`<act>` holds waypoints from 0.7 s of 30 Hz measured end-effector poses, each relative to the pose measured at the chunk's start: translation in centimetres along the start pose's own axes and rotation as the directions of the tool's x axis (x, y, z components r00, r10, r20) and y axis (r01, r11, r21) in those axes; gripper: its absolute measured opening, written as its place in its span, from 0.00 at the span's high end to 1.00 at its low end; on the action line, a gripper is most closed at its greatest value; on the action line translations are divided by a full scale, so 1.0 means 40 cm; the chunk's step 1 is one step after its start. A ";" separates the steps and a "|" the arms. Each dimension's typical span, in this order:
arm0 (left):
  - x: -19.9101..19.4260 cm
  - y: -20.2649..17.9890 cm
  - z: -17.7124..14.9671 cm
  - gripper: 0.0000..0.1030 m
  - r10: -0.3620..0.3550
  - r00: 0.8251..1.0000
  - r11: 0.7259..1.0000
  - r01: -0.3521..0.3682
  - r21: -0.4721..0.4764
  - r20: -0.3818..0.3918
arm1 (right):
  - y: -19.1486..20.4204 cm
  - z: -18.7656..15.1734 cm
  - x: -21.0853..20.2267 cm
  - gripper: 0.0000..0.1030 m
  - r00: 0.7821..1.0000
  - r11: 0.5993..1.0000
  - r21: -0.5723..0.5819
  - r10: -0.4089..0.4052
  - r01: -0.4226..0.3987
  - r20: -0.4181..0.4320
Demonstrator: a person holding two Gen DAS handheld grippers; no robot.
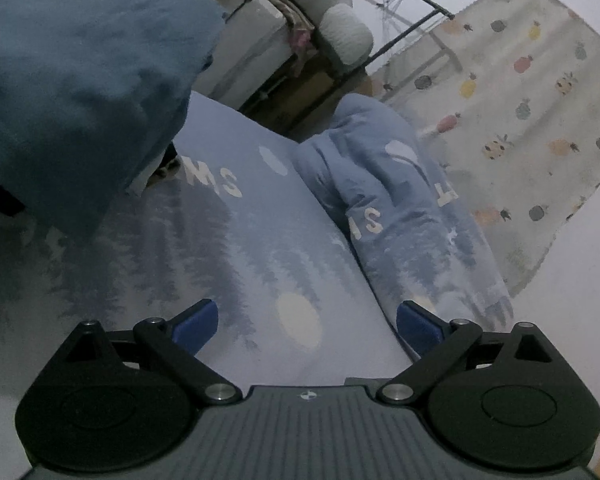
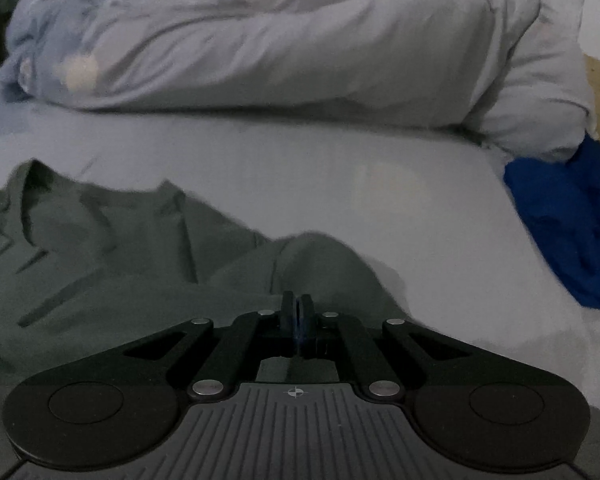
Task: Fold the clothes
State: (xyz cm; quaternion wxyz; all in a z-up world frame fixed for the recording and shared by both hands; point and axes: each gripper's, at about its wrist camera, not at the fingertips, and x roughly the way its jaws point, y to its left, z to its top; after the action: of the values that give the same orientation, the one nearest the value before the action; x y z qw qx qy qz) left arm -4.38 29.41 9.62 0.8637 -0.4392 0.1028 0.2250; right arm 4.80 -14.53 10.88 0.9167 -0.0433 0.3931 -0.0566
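Note:
A dark green garment lies crumpled on the pale bed sheet in the right wrist view. My right gripper is shut, and a raised fold of the green cloth runs up into its fingertips. In the left wrist view my left gripper stands wide open over the forest-print bed sheet, with nothing between its blue pads. A teal cloth hangs close at the upper left of that view.
A rolled pale duvet lies across the far side of the bed. A bright blue garment sits at the right edge. A bunched blue printed cover, a pineapple-print curtain and a metal frame stand beyond the left gripper.

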 end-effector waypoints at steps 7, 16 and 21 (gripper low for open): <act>0.011 0.013 0.011 0.02 -0.006 1.000 0.999 0.005 -0.033 -0.028 | -0.004 -0.016 -0.023 0.66 0.998 0.996 0.051 -0.066 0.067 -0.021; -0.036 0.036 0.063 0.02 -0.003 0.996 0.997 0.010 -0.075 0.093 | 0.071 -0.045 -0.247 0.51 0.995 0.997 0.079 -0.017 0.009 0.103; -0.124 0.055 0.126 0.03 -0.076 0.961 0.988 0.108 -0.109 0.266 | 0.114 -0.048 -0.445 0.44 0.979 0.990 0.056 0.115 -0.126 0.170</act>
State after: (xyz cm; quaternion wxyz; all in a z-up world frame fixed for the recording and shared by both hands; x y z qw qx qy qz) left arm -9.87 33.13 12.91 0.8505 -0.4623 -0.0464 0.2463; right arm -8.44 -7.62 21.73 0.9491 0.0065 0.3149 -0.0099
